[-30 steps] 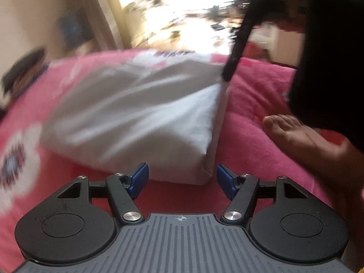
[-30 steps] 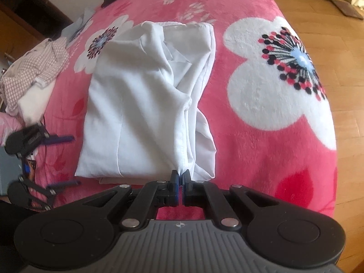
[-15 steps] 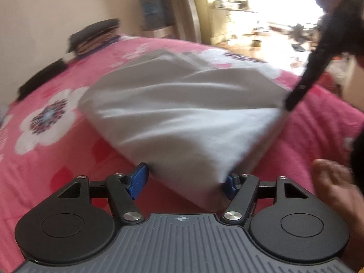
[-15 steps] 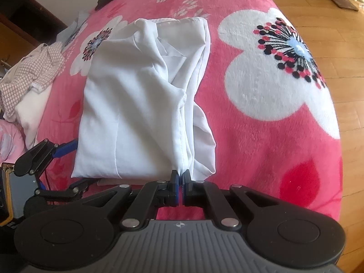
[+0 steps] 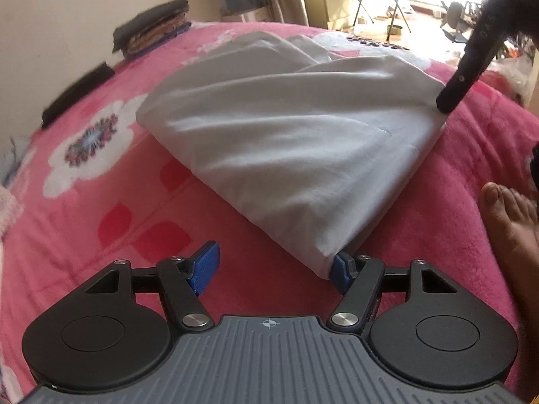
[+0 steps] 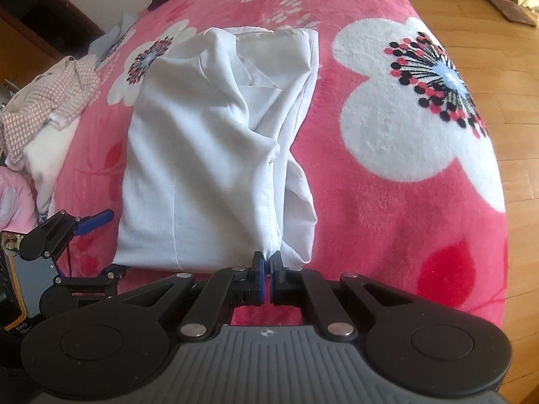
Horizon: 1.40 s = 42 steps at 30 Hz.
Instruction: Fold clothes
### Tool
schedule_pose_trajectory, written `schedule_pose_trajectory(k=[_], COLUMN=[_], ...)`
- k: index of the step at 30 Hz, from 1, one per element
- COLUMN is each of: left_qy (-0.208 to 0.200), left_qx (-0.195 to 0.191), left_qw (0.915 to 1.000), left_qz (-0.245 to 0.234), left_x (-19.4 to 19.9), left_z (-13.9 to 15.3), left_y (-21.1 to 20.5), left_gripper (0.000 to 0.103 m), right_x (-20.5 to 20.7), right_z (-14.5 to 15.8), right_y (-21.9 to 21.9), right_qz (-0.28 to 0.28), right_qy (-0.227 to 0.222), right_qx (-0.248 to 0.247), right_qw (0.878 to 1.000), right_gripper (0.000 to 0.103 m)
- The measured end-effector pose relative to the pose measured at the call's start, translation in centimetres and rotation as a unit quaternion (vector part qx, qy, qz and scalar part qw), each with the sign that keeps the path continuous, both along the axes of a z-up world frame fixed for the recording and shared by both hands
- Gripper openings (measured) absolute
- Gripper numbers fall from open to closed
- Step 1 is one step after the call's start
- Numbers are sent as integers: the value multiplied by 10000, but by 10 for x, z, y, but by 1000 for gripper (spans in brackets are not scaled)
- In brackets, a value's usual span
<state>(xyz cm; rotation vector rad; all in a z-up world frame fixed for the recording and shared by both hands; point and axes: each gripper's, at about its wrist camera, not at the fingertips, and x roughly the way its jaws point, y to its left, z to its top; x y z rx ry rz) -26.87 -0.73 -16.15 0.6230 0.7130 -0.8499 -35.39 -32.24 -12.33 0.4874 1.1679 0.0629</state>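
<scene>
Bare foot beside white garment — left view only

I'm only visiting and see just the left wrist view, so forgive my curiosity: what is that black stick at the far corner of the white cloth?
Observer: It is a finger of the right gripper, which is shut on the white garment's hem, pinching a small tuck of cloth.
Visitor: Is the garment neat on that side?
Observer: No. Next to the pinched hem, its layers are bunched in loose, uneven folds.
Visitor: Is there any other clothing around?
Observer: A crumpled checked garment lies in a heap on the pink blanket, apart from the white one.
</scene>
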Motion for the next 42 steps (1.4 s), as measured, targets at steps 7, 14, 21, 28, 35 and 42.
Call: schedule_pose_trajectory(k=[7, 14, 21, 28, 35, 42], left_qy=[1384, 1756, 2052, 1889, 1847, 1747], left_qx=[-546, -1017, -1593, -861, -765, -673], left_qw=[9889, 9792, 9657, 9781, 9797, 9822], left_qz=[-30, -75, -18, -110, -110, -139], left_x=[39, 54, 67, 60, 61, 58], left_z=[16, 33, 36, 3, 2, 0], left_y=[33, 62, 38, 17, 14, 11], left_gripper=[74, 75, 75, 74, 74, 75], right_x=[1, 0, 0, 2, 14, 87], right_z=[-3, -1, -2, -4, 42, 54], right_y=[3, 7, 6, 8, -17, -23], right_qz=[21, 44, -4, 0, 147, 108], right_qy=[32, 43, 49, 169, -137, -1192], right_qx=[-18, -90, -180, -396, -622, 26], right_qw=[10000, 9999, 9998, 9991, 9979, 9928], right_gripper=[2, 2, 2, 8, 24, 32])
